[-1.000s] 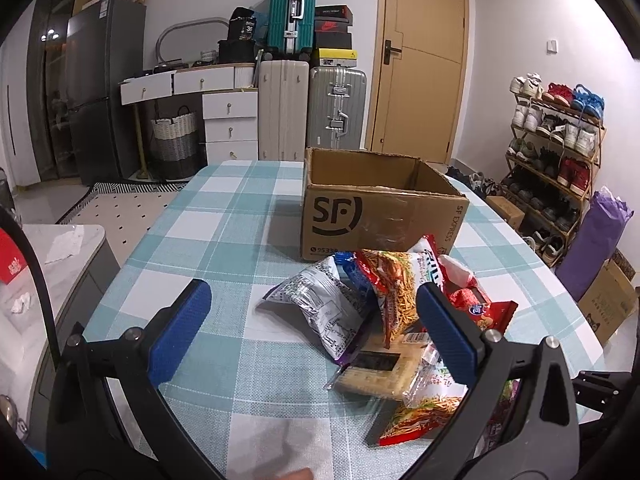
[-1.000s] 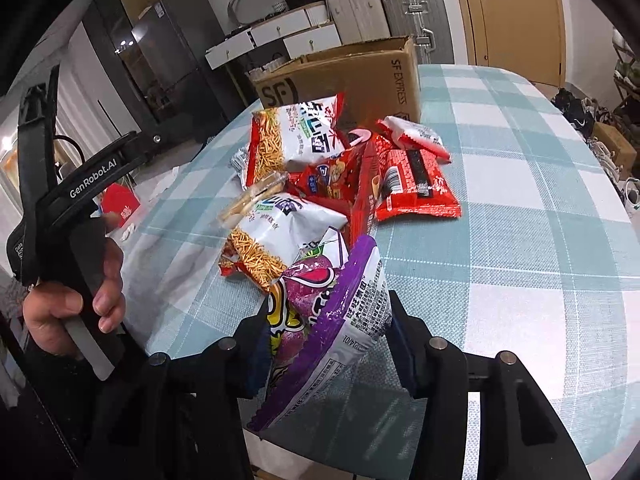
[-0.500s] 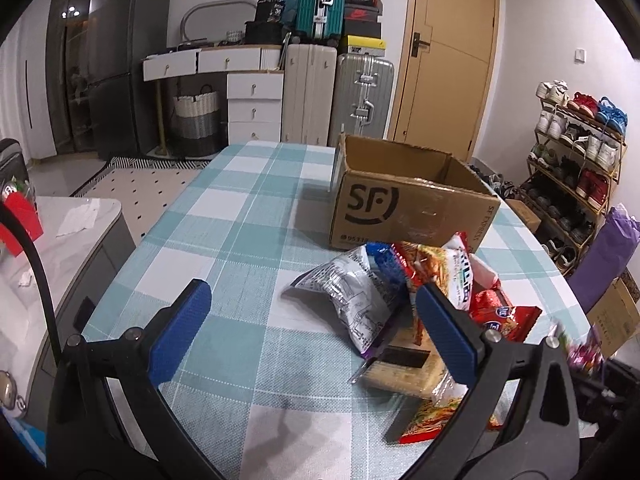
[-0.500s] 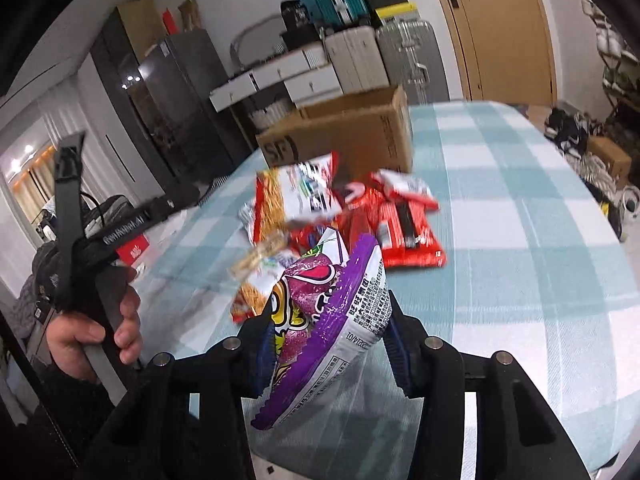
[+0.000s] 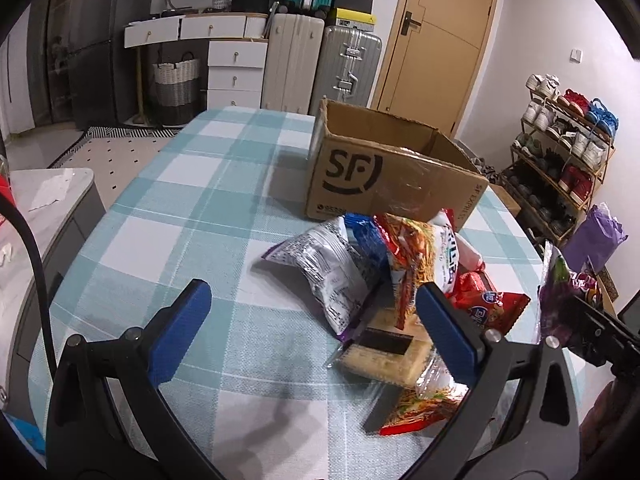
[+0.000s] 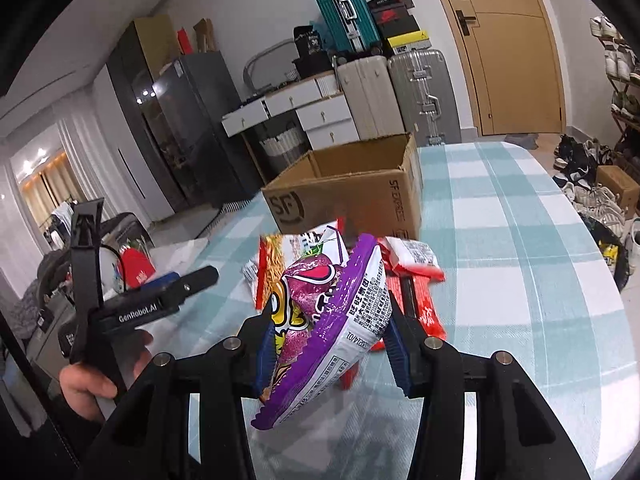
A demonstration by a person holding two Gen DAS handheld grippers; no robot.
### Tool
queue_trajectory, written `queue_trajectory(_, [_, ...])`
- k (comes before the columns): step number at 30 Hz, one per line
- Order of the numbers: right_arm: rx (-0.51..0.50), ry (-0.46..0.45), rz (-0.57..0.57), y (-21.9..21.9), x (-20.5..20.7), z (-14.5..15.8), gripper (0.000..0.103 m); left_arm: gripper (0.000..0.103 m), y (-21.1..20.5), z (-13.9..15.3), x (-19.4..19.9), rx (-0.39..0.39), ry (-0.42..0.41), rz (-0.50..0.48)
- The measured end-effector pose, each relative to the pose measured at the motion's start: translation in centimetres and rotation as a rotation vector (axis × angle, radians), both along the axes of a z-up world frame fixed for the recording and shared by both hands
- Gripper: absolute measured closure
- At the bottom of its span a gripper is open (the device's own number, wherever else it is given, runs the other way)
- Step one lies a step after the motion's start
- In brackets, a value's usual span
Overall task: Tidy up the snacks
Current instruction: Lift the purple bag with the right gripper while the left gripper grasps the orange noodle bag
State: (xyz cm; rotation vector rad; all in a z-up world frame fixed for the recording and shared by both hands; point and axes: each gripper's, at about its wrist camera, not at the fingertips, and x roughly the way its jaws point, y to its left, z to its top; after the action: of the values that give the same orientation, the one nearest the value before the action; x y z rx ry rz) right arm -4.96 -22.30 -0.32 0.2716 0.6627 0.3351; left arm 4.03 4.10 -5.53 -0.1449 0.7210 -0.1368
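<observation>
Purple snack bag (image 6: 340, 320): clamped between the blue pads of the right gripper (image 6: 332, 344), held clear above the counter (image 6: 520, 264); tilted, its crimped lower edge hanging toward the camera. Also seen at the right edge of the left wrist view.
Right gripper: closed on the purple snack bag — pads pressing both faces.
Snack pile (image 5: 400, 292): heaped on the counter just in front of the cardboard box (image 5: 384, 176); a silver-white packet (image 5: 324, 268) to the left, a noodle-print bag (image 5: 416, 256) leaning upright in the middle, red packets (image 5: 488, 304) to the right, a clear-wrapped cracker pack (image 5: 384, 352) lying flat nearest the camera.
Cardboard box: open-topped, brown, "SF" logo on its near face, standing on the counter beyond the pile; what lies inside I cannot tell.
Left gripper (image 5: 312, 328): jaws spread wide, nothing between the pads; its right pad overlaps the near edge of the pile in view — contact cannot be told. From the right wrist view it sits to the left, held in a person's hand (image 6: 92, 380).
Counter: covered by a teal-and-white checked cloth.
Surroundings: suitcases (image 5: 320, 64) against the far wall, white drawers (image 5: 236, 68) beside them, wooden door (image 5: 440, 40), shoe rack (image 5: 564, 152) at right.
</observation>
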Motion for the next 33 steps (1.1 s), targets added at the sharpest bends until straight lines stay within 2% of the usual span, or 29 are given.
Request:
queue_trajectory(4, [0.032, 0.019, -0.006, -0.8, -0.2, -0.5, 0.056, 0.001, -1.3, -0.2, 1.4, -0.046, 0.018, -0.068])
queue_trajectory(10, [0.093, 0.018, -0.039, -2.5, -0.9, -0.6, 0.056, 0.001, -3.8, -0.6, 3.8, -0.051, 0.040, -0.131])
queue_trajectory(14, [0.123, 0.021, -0.038, -3.0, -1.0, -0.6, 0.056, 0.001, -6.1, -1.0, 5.0, 0.011, 0.030, -0.161])
queue_trajectory(22, [0.139, 0.024, -0.038, -3.2, -1.2, -0.5, 0.056, 0.005, -9.5, -1.1, 7.6, 0.016, 0.037, -0.199])
queue_trajectory(28, [0.138, 0.034, -0.034, -3.3, -0.7, -0.7, 0.056, 0.030, -11.3, -2.2, 9.8, -0.008, 0.116, -0.218])
queue_trajectory(32, [0.140, 0.040, -0.028, -3.1, -0.5, -0.9, 0.056, 0.047, -11.7, -2.9, 10.9, -0.017, 0.138, -0.210])
queue_trajectory(33, [0.139, 0.039, -0.027, -3.1, -0.5, -0.9, 0.056, 0.048, -11.8, -2.9, 11.0, -0.018, 0.137, -0.208])
